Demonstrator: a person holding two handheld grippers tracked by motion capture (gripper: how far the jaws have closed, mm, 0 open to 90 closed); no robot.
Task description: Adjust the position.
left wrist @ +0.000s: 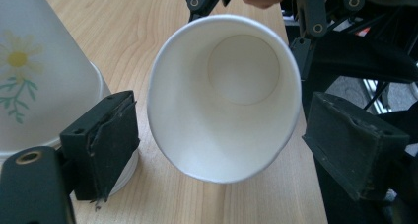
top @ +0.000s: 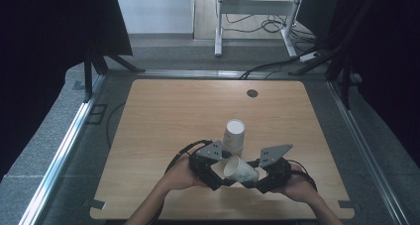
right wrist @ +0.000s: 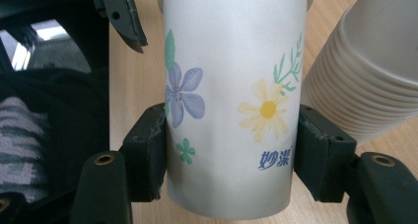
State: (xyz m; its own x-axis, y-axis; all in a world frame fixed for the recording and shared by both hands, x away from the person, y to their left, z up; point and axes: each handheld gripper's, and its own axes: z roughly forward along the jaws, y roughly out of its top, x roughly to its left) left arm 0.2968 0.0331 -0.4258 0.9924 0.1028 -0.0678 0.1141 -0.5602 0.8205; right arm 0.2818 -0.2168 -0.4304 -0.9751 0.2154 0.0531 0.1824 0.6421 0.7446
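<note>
A white paper cup (top: 240, 169) with printed flowers lies on its side just above the wooden table (top: 173, 116), near the front edge. My right gripper (right wrist: 229, 155) is shut on its lower body (right wrist: 231, 86), both pads pressed against the wall. The cup's open mouth (left wrist: 224, 98) faces my left gripper (left wrist: 222, 135), whose jaws stand open on either side of the rim with a small gap each side. In the high view the left gripper (top: 223, 178) and right gripper (top: 255, 178) meet at the cup. A stack of upside-down cups (top: 234, 134) stands just behind them.
The stack of cups (right wrist: 374, 61) is close beside the held cup, on its far side. A round cable hole (top: 252, 93) sits at the table's far edge. Beyond the table are a white desk frame (top: 218, 22) and floor cables (top: 277, 64).
</note>
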